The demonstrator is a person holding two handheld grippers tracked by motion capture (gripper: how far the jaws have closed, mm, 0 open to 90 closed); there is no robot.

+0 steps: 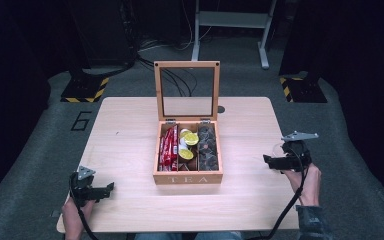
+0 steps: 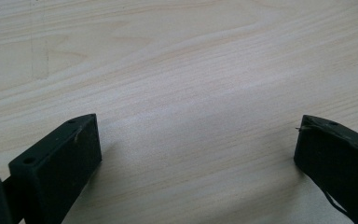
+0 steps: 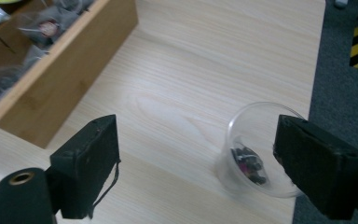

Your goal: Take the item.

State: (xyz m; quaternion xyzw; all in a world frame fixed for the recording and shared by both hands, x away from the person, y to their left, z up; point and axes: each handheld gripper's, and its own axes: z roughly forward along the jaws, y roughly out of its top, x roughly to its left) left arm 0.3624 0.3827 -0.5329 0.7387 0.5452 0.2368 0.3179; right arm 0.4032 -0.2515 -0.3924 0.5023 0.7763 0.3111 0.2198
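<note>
High view shows the tea box (image 1: 188, 176) at the middle of the surface (image 1: 125, 150), its glass lid standing upright and three compartments filled: red packets at left, yellow pods in the middle, dark bags at right. The right gripper (image 3: 196, 156) hangs released, jaws wide apart and grasping nothing, near the right edge of the surface, just over a clear cup (image 3: 256, 149) that holds a few dark bits at its bottom. The cup stands right of the box and well apart from it. The left gripper (image 2: 196, 144) is also released, above bare wood at the near left. I judge this the approach step: the right gripper is lining up on the cup. Next it should lower until the jaws straddle the cup's wall, then clench gently, since thin plastic may buckle or slip. The pale wooden surface stands on grey carpet in a dim room, with cables and stand feet beyond.
</note>
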